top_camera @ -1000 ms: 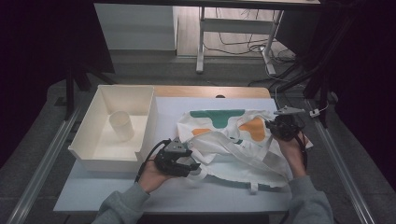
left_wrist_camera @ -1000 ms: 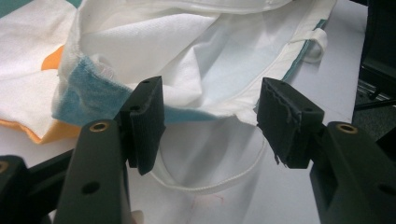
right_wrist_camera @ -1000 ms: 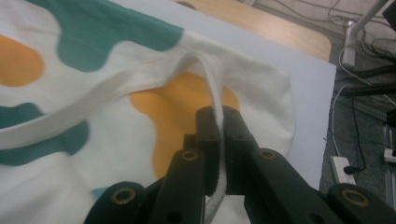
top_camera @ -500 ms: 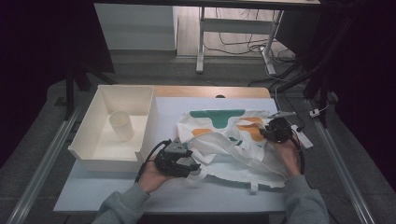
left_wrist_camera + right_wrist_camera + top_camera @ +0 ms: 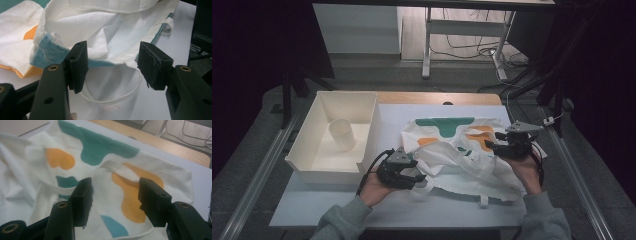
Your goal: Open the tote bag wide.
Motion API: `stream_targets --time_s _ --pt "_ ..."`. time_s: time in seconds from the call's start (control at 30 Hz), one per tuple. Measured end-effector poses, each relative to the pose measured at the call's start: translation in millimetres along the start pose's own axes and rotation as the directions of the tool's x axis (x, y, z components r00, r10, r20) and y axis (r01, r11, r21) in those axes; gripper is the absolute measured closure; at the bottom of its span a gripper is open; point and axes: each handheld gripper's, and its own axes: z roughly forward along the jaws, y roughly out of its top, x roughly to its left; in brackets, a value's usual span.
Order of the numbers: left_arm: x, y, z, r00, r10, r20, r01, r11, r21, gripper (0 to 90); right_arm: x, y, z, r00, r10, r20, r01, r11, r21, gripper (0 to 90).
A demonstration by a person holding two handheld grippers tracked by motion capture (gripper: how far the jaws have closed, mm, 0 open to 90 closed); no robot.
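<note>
So the right gripper (image 5: 498, 142) has just been opening its jaws, and they now stand apart over the orange patch at the cloth's right end with nothing pinched between them; compared with a second ago it has slid inward along that edge, so it looks like it has let go of the corner it had. The cloth bag (image 5: 462, 155), white with teal and orange blobs, lies rumpled across the middle of the worktop (image 5: 332, 210), right of the white tray (image 5: 362, 125) with the cup (image 5: 343, 134) in it. The left gripper (image 5: 418, 175) hasn't budged, jaws released too, parked at the near left edge with a fold and a strap loop (image 5: 112, 97) lying between them but not squeezed. My guess: a regrip is coming before any more folding or straightening.
</note>
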Motion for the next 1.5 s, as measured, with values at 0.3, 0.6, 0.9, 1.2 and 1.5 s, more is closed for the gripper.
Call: stream_targets --time_s 0.3,0.6,0.9,1.2,1.5 --pt "0.2 0.2 -1.9 1.0000 0.001 -0.005 -0.001 1.0000 -0.007 42.0 34.2 -4.6 -1.6 0.9937 -0.084 -0.075 0.085 0.996 0.016 45.0" --pt "-1.1 1.8 -4.7 1.0000 0.005 -0.008 -0.005 0.9998 -0.017 42.2 55.7 -6.8 2.6 0.9809 -0.128 -0.146 0.135 0.990 0.037 44.8" --pt "-7.1 5.4 -4.7 0.9997 0.025 0.001 -0.025 0.9994 -0.022 42.0 75.2 -14.9 11.2 0.9646 -0.166 -0.205 0.184 0.980 0.074 44.6" --pt "-10.3 6.6 -2.2 0.9994 0.034 0.008 -0.034 0.9993 -0.018 41.9 82.2 -24.7 28.7 0.9549 -0.178 -0.238 0.211 0.970 0.122 56.9" --pt "-22.4 17.4 7.5 0.9964 0.078 0.033 -0.077 0.9970 -0.008 41.7 75.4 -28.6 35.8 0.9643 -0.139 -0.225 0.174 0.974 0.143 87.6"
